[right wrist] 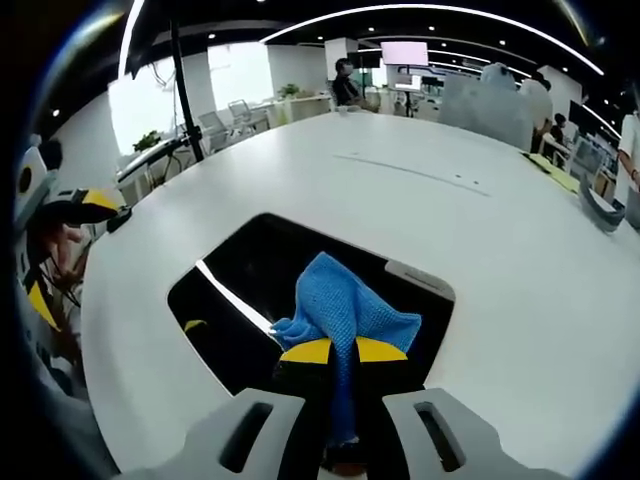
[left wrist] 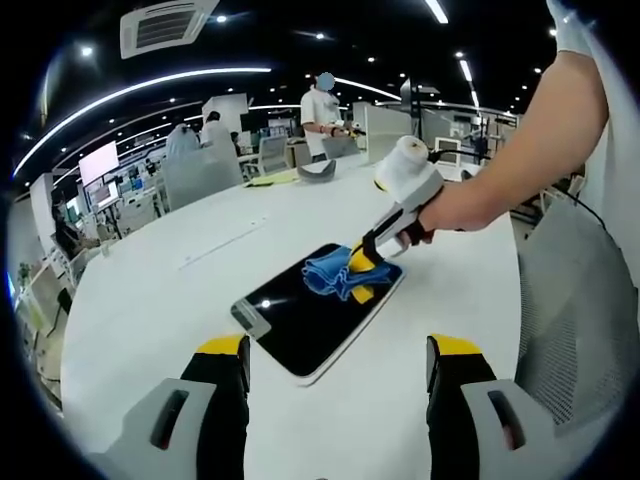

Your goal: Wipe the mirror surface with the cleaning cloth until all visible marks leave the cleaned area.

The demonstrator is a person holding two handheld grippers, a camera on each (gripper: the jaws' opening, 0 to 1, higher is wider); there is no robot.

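A dark rectangular mirror [left wrist: 310, 315] with a pale rim lies flat on the white table [left wrist: 150, 300]. In the left gripper view my left gripper [left wrist: 338, 352] stands open just short of the mirror's near edge, with nothing between its jaws. The right gripper [left wrist: 362, 272], held by a hand, presses a blue cleaning cloth [left wrist: 328, 272] onto the mirror's far part. In the right gripper view my right gripper [right wrist: 343, 352] is shut on the blue cloth [right wrist: 345, 310], which rests on the mirror [right wrist: 250, 290]. The left gripper [right wrist: 70, 215] shows at that view's left edge.
The big white table [right wrist: 420, 210] stretches far beyond the mirror. A grey object [left wrist: 318, 170] lies at its far side, where people [left wrist: 322, 105] and chairs are. A mesh office chair [left wrist: 580, 310] stands close on the right in the left gripper view.
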